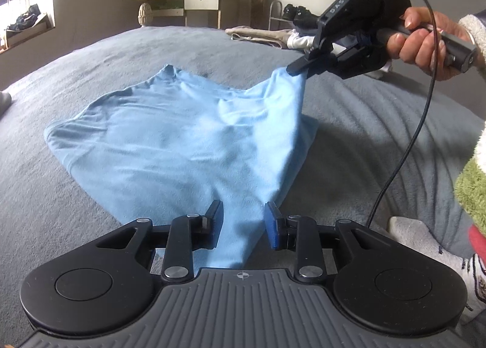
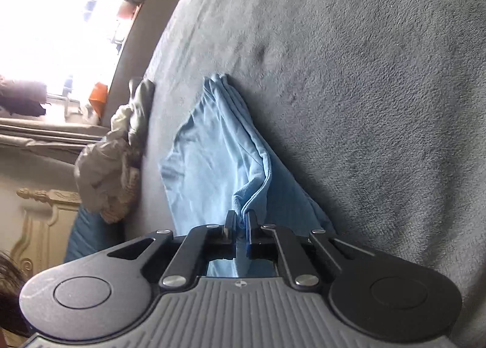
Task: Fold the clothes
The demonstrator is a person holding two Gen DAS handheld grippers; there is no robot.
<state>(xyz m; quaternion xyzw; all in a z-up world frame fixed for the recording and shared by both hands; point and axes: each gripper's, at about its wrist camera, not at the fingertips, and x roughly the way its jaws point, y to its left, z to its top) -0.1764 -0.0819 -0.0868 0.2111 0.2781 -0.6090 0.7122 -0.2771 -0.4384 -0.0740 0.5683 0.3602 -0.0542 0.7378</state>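
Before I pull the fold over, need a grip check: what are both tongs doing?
Left tongs: partly open, light blue garment between the pads, not clearly pinched.
Right tongs: shut on a corner of the garment.

Light blue garment [image 1: 170, 141] spread on grey bedcover [image 1: 379, 141], near end bunched and running up between left gripper [image 1: 243, 217] fingers. Jaws partly apart, blue pads [image 1: 272, 225] flanking the cloth, contact unclear. Right gripper [image 1: 299, 70] up at right, held by a hand [image 1: 422, 41], pinched on a raised corner. Black cable [image 1: 404, 147] trailing down. Desk [image 1: 197, 1] and clothes pile [image 1: 270, 36] behind.
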